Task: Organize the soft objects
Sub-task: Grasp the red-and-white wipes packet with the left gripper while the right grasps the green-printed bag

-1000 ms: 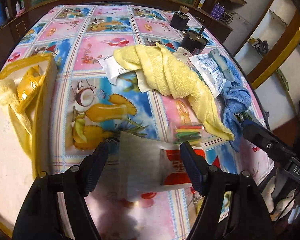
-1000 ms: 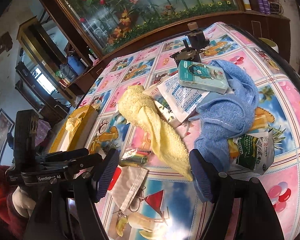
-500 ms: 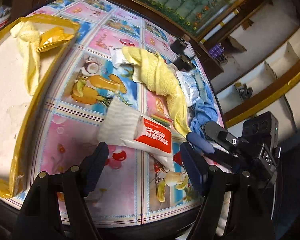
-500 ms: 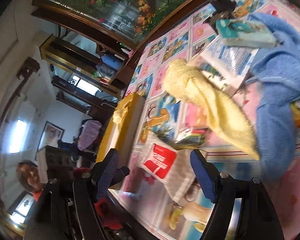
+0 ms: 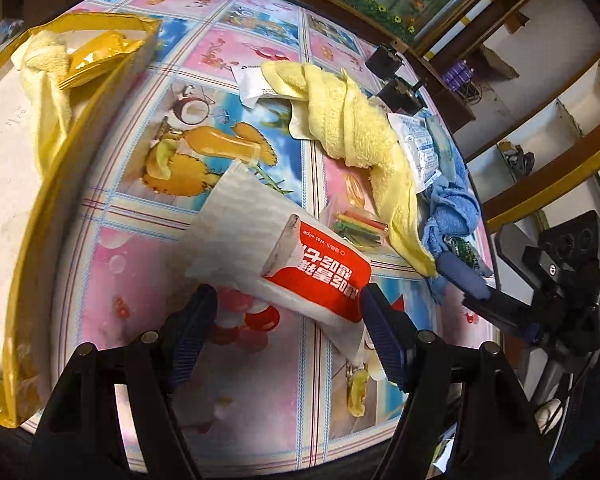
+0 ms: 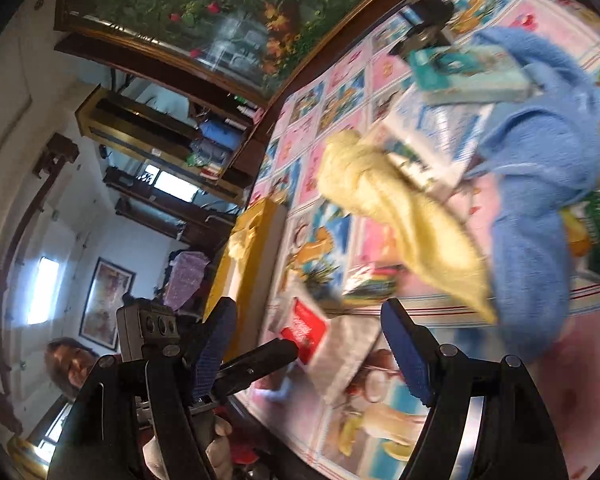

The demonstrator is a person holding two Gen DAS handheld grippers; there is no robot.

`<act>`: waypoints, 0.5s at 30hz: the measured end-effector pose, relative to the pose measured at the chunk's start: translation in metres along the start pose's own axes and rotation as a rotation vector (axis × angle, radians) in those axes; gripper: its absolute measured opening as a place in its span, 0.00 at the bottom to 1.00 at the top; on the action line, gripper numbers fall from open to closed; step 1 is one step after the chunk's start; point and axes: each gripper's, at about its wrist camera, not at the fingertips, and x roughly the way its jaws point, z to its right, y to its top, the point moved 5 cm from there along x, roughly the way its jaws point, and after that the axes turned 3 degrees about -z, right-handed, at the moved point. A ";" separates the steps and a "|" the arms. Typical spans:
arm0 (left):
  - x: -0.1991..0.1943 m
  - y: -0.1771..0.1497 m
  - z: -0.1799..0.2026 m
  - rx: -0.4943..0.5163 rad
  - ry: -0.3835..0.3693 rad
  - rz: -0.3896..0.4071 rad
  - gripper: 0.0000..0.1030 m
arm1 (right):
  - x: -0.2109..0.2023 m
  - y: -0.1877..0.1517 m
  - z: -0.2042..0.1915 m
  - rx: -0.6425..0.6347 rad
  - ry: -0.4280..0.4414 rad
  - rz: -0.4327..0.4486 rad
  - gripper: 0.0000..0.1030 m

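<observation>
Red and white, the flat wet-wipe packet [image 5: 296, 264] lies on the tabletop [image 5: 236, 44], which is covered by a glossy cloth printed with pink and blue fruit panels. The packet sits just ahead of the left gripper [image 5: 288, 320], whose blue-padded jaws stand wide apart with nothing between them; the red end of the packet lies near the right-hand pad, though contact cannot be told.

Beyond the packet, a twisted pale yellow terry towel [image 5: 352, 136] stretches across the middle of the tabletop, its upper end lying over a white paper sachet [image 5: 250, 82]. A small clear pouch of coloured sticks [image 5: 360, 226] lies just beside the towel's lower end. To the right, a crumpled blue terry cloth [image 5: 456, 208] is heaped near the tabletop's edge, with a white printed desiccant sachet [image 5: 418, 148] resting against the towel above it.

At the left stands a yellow-rimmed open box [image 5: 80, 112] that holds a second pale yellow cloth [image 5: 48, 80] and a yellow foil packet [image 5: 96, 58].

The right gripper [image 6: 308, 348] hovers near the tabletop's edge, jaws likewise wide apart and empty. Its view is blurred; a teal flat pack [image 6: 472, 76] lies on the blue cloth there.
</observation>
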 end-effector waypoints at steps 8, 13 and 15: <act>0.028 0.028 0.039 0.176 0.183 0.059 0.72 | -0.074 0.012 0.042 -0.005 -0.232 0.173 0.75; 0.030 0.034 0.049 0.247 0.170 0.088 0.50 | -0.097 0.019 0.052 -0.039 -0.386 0.221 0.75; 0.027 0.035 0.048 0.255 0.159 0.096 0.46 | -0.095 0.018 0.050 -0.061 -0.405 0.213 0.75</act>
